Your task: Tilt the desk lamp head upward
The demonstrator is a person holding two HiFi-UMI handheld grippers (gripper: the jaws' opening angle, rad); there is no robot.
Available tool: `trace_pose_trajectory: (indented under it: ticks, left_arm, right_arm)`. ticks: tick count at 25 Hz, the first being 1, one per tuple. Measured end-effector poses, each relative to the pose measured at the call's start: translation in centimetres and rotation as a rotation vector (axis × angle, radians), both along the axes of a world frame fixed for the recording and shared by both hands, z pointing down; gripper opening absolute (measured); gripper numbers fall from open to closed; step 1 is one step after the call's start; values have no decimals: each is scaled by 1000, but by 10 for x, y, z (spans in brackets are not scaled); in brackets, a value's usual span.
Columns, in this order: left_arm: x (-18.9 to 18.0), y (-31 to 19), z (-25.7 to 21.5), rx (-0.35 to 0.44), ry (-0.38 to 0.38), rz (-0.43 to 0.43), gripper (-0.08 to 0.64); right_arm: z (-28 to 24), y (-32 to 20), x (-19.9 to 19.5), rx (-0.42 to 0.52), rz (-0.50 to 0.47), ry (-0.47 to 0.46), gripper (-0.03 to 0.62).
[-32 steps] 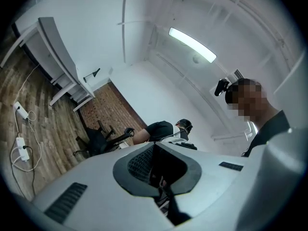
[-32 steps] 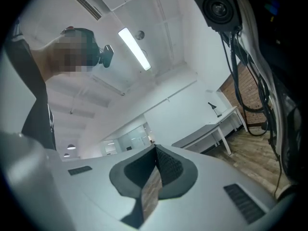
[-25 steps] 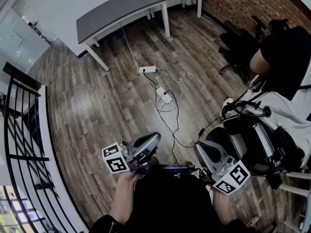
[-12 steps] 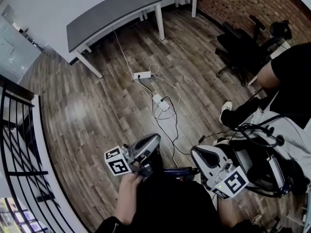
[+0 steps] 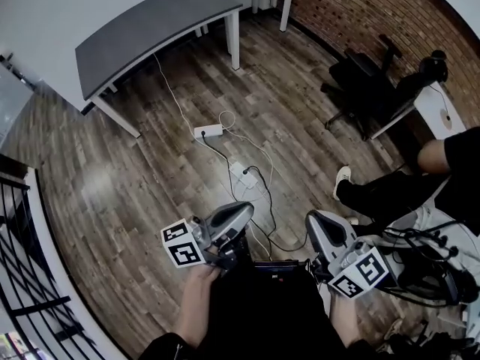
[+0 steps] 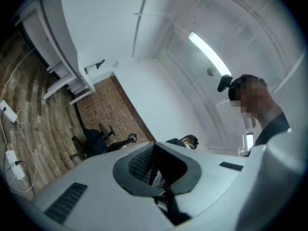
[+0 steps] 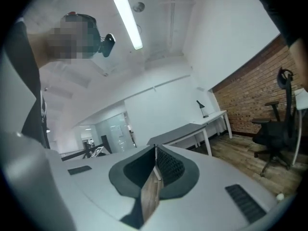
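Your left gripper [image 6: 154, 145] and right gripper [image 7: 155, 149] both have their fingers closed on nothing. The desk lamp [image 7: 203, 113] stands far off on the white counter [image 7: 217, 114] near the brick wall. Walk up close, then open one gripper beside its head.

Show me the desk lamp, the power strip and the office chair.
desk lamp [image 7: 198, 102]: right gripper view, its dark shade.
power strip [image 5: 208, 131]: head view, middle of its white body.
office chair [image 5: 358, 82]: head view, its seat.

Floor [image 5: 112, 193]: brown wood-grain planks. Brick wall [image 5: 352, 13]: red-brown, pale mortar lines. Desk [image 5: 142, 28]: dark grey top, white legs. Desk lamp [image 7: 202, 109]: black. Office chair [image 5: 360, 88]: black. Power strip [image 5: 208, 131]: white. Left gripper [image 5: 241, 211]: grey, black-and-white marker squares.
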State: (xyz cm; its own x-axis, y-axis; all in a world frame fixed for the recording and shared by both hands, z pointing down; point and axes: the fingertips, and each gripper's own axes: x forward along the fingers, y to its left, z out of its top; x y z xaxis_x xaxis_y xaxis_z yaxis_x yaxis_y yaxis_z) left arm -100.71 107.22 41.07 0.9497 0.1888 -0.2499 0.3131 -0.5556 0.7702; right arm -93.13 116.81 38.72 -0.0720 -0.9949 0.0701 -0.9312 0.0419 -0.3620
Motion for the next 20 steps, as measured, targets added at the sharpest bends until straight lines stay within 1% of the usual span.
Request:
trace_pose_trajectory:
  ticks: [4,7,11,16,18,20]
  left_arm:
    - [0,-22,-1,-9,10,25,11]
    - [-7,-34,2,-26,23,18,11]
    - [-4,-52,1,-28,25,10,11]
    - [-1,-71,0,-14,29,-15,11]
    - [11,-83,1,-4,29,-27,10]
    - [38,-99,1,3,20,-38,10]
  right_arm:
    - [-1,-15,19,15,87,-128,15]
    - [1,-19,23,12,116,-135,15]
    - [-2,-39,34,16,108,-131,15]
    - [1,-66,42,34,73,-174,15]
    - [3,-79,55,36,61,-187,15]
    - [5,-95,83,38,53,-204,15]
